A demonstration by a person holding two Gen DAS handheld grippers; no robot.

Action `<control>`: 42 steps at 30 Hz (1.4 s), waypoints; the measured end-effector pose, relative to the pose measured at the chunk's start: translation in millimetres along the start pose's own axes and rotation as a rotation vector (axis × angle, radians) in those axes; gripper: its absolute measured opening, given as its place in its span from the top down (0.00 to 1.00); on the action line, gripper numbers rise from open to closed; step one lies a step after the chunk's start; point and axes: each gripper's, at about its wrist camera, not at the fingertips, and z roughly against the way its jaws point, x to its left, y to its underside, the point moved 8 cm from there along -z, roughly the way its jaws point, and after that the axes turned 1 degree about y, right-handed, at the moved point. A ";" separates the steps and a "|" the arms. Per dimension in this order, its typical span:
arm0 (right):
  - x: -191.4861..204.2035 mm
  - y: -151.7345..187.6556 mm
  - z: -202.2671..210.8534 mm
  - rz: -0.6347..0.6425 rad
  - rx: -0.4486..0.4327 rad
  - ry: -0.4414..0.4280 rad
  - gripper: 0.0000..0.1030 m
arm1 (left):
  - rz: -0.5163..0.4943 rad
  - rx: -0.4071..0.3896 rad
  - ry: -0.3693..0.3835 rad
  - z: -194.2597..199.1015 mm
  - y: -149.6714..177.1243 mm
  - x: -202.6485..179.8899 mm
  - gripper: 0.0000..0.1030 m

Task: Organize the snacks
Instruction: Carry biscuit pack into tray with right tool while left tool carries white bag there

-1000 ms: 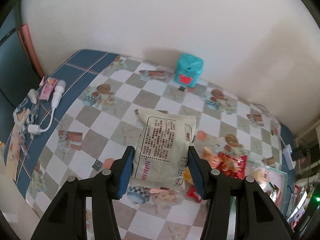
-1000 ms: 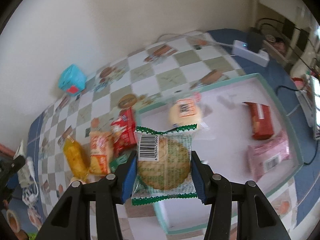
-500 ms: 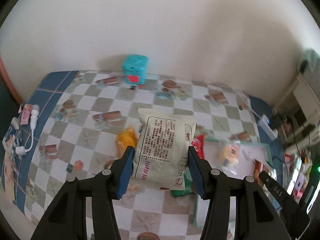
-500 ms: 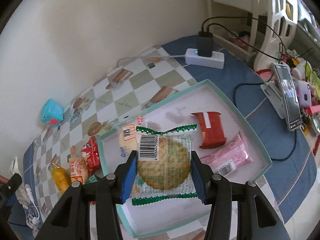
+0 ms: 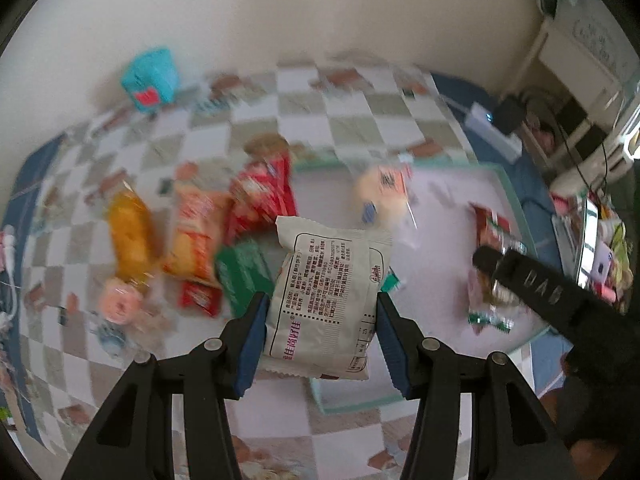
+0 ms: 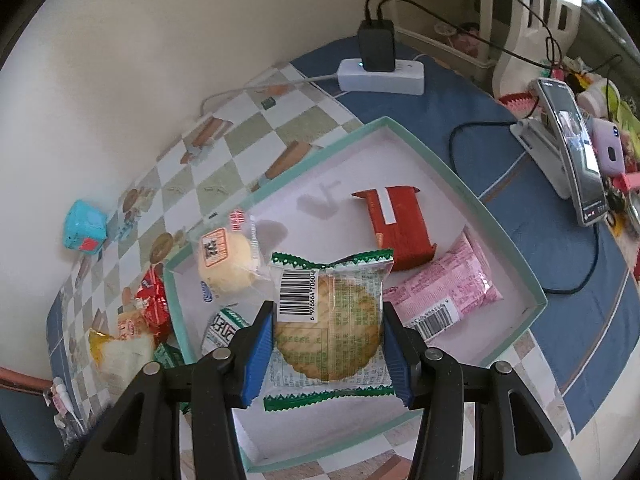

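My left gripper (image 5: 320,342) is shut on a white snack packet (image 5: 328,300) with black print, held above the near left part of the teal-rimmed tray (image 5: 516,196). My right gripper (image 6: 328,350) is shut on a clear green-edged cracker packet (image 6: 330,320), held over the white floor of the same tray (image 6: 516,240). Inside the tray lie a round yellow cake (image 6: 226,260), a red packet (image 6: 400,232), a pink packet (image 6: 444,292) and a green-and-white packet (image 6: 222,326). The right gripper's black arm (image 5: 552,292) shows in the left wrist view.
Loose snacks lie left of the tray on the checkered cloth: an orange bag (image 5: 130,236), an orange-red packet (image 5: 196,236), a red packet (image 5: 262,200), a green packet (image 5: 244,276). A teal cube (image 6: 86,230) stands by the wall. A power strip (image 6: 380,74), cables and a phone (image 6: 576,148) lie behind and right.
Both grippers have moved rightward over the table with their packets. The left one has swung from the bare cloth to the tray's edge; the right one has come further over the tray.
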 end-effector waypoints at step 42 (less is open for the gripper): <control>-1.4 10.1 -21.0 0.024 0.085 0.034 0.42 | 0.118 0.118 0.050 -37.2 12.5 17.7 0.39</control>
